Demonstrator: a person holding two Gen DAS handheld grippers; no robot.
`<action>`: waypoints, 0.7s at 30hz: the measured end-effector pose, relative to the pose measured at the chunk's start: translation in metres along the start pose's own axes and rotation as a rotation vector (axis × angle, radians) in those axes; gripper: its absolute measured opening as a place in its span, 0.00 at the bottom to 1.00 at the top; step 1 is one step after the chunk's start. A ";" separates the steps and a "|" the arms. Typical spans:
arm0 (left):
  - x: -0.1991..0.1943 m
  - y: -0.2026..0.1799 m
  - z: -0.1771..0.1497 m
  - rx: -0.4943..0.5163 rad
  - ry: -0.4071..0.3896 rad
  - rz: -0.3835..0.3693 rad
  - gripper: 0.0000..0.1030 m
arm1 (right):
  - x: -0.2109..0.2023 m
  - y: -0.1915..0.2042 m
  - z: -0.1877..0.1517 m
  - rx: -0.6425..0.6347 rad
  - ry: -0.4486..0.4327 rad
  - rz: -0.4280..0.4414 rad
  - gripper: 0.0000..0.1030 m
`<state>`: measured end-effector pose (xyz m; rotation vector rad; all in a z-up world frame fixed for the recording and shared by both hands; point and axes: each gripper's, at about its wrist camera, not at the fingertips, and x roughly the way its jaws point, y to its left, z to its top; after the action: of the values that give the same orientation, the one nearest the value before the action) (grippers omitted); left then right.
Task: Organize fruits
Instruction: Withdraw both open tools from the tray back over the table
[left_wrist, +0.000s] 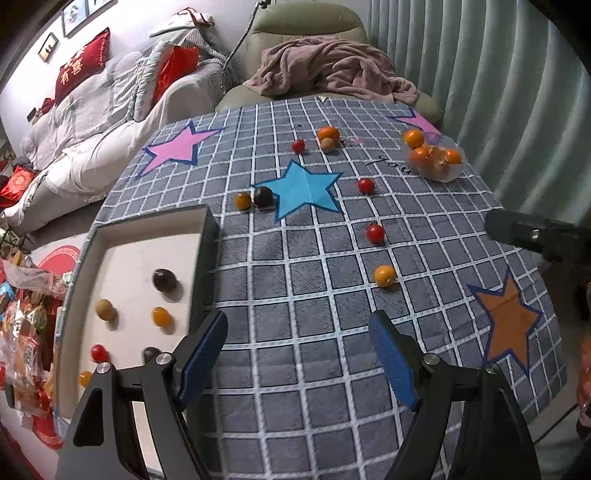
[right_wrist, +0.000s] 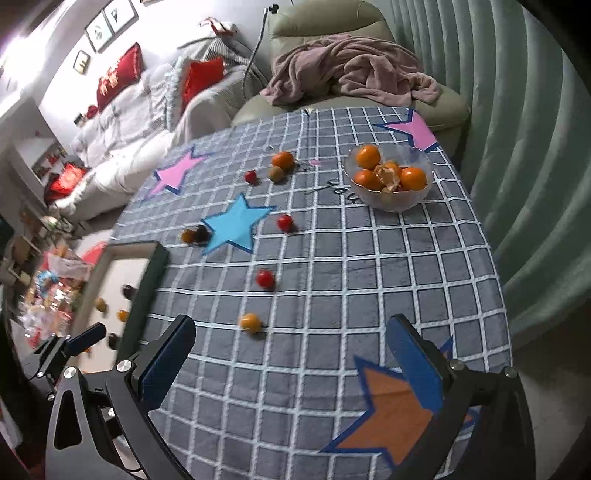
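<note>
Fruits scattered on tabletop (left_wrist: 295, 295); both grippers' fingers apart, empty. Nearest yellow fruit (left_wrist: 385, 275), mid-right: straddle squarely, close gently, carry to tray (left_wrist: 210, 236).

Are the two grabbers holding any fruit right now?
No. The left gripper and right gripper are both open and empty, with only the tablecloth showing between their fingers.

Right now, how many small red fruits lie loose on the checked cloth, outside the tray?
3. One red fruit is at the far side beside the orange, one right of the blue star, one nearer the camera. None seems hidden.
</note>
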<state>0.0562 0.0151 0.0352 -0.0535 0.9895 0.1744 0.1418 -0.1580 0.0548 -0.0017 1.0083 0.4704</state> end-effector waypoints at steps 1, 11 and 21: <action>0.004 -0.002 -0.001 -0.003 0.003 0.001 0.77 | 0.008 0.000 0.000 -0.007 0.011 -0.007 1.00; 0.034 -0.008 -0.009 -0.013 0.015 0.037 0.77 | 0.078 0.019 0.005 -0.087 0.038 0.005 0.99; 0.062 -0.023 -0.006 -0.035 0.014 0.007 0.77 | 0.118 0.030 0.007 -0.149 0.057 0.016 0.69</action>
<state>0.0888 -0.0010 -0.0205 -0.0831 1.0012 0.1978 0.1885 -0.0852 -0.0305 -0.1408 1.0273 0.5617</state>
